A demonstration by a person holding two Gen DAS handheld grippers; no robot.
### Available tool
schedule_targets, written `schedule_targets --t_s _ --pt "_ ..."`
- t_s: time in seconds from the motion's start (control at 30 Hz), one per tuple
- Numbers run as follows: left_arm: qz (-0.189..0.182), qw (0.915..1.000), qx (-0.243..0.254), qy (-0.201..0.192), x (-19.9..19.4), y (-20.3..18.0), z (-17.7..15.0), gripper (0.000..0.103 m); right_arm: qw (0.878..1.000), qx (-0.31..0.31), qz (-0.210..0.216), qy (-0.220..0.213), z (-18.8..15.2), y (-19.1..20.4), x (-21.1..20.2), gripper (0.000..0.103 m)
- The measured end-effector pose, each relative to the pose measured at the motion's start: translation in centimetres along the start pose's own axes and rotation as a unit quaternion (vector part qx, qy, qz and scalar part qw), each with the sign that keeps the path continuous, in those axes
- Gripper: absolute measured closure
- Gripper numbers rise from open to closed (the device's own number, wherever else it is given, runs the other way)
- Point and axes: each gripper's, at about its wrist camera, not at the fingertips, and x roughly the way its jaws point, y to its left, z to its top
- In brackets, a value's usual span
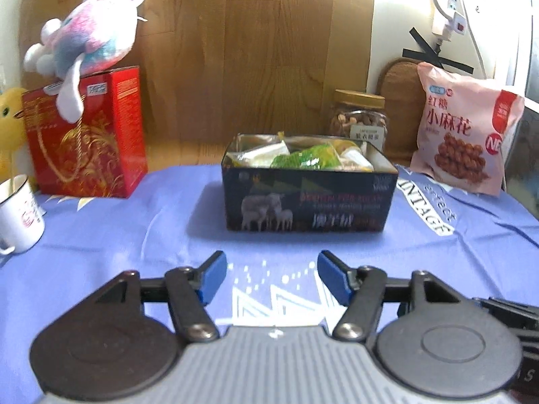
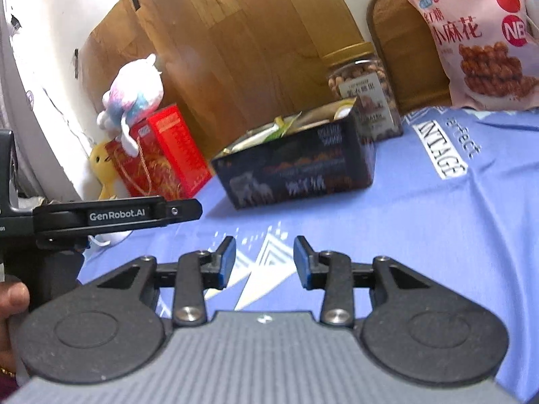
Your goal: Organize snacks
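Nearest the cameras, both grippers hang low over a blue tablecloth printed with white triangles and lettering. Seen from its own wrist camera, the left gripper has its blue-padded fingers spread wide with nothing between them. The right gripper likewise has its fingers spread apart and empty. At the left edge of the right wrist view, the body of the left gripper shows, with part of the person's left hand around its handle.

Farther on, at the middle of the cloth, stands a dark open-topped box with sheep pictured on its near side. Several snack packets, white, green and yellow, lie inside it, their tops just above the rim. At the near left edge sits a white enamel mug.

At the far left stands a red gift box with gold patterns; a pastel plush toy lies on top of it and a yellow plush sits just beside it on the left. At the far right, behind the dark box, is a clear jar of nuts with a tan lid. Right of the jar, a pink bag of fried dough twists stands propped upright. A wood-grain panel backs the scene.
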Motion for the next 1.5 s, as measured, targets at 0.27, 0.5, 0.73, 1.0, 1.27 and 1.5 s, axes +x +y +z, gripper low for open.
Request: schedule_targets --t_s 0.27,0.5,0.73,1.0,1.27,1.5 --pt "0.025 0.9997 0.000 0.000 -1.7 0.1 -3.4 0.017 1.000 -0.010 0.000 0.001 -1.9 1.1 -2.1 0.062" --pt "0.036 0.9993 0.005 0.000 -3.0 -0.3 -5.4 0.001 1.000 -0.011 -0.006 0.000 -3.4 1.6 -4.1 0.059" --pt "0.048 0.9988 0.009 0.007 -4.6 -0.7 -7.0 0.000 1.000 -0.010 -0.023 -0.004 -4.7 2.0 -5.5 0.052" --pt "0.089 0.9955 0.032 -0.013 -6.6 -1.7 -8.7 0.000 0.999 -0.003 -0.043 -0.016 -6.2 2.6 -7.0 0.029" --pt "0.096 0.9940 0.037 -0.038 -8.3 -2.0 -9.3 0.000 0.999 -0.004 -0.048 -0.022 -7.0 3.7 -7.7 0.015" --pt "0.105 0.9928 0.045 -0.035 -8.8 -2.4 -9.6 0.000 0.999 -0.010 -0.050 -0.017 -7.5 4.3 -8.0 0.013"
